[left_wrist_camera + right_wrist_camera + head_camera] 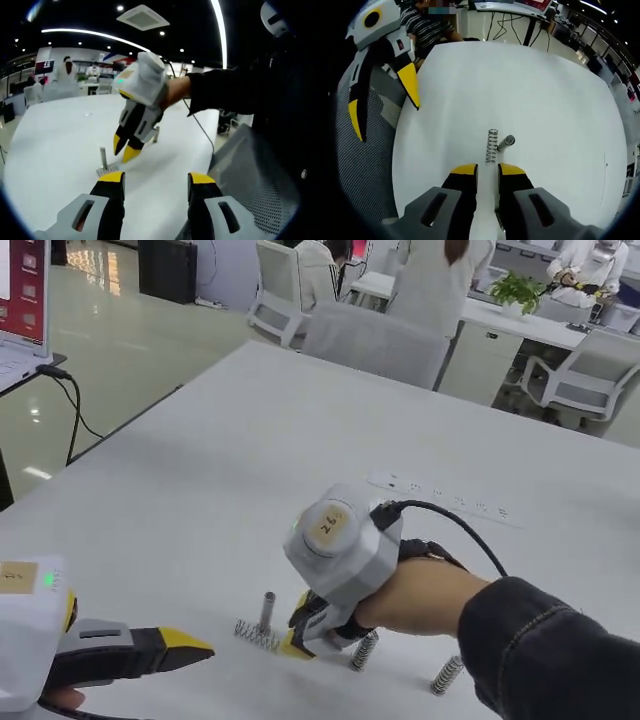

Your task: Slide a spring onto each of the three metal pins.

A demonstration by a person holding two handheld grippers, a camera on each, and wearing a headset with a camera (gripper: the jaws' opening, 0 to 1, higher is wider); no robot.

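A bare metal pin stands upright on the white table, and a loose spring lies flat at its base. Two more pins wearing springs stand to the right. My right gripper points down at the loose spring's right end, its jaws a narrow gap apart with nothing between them. In the right gripper view the spring and pin lie just beyond the right gripper. My left gripper waits open at the lower left, and in its own view the left gripper faces the pin.
A white power strip lies further back on the table, and a black cable runs to the right gripper. Grey chairs and seated people are beyond the far edge. A laptop sits on a stand at the far left.
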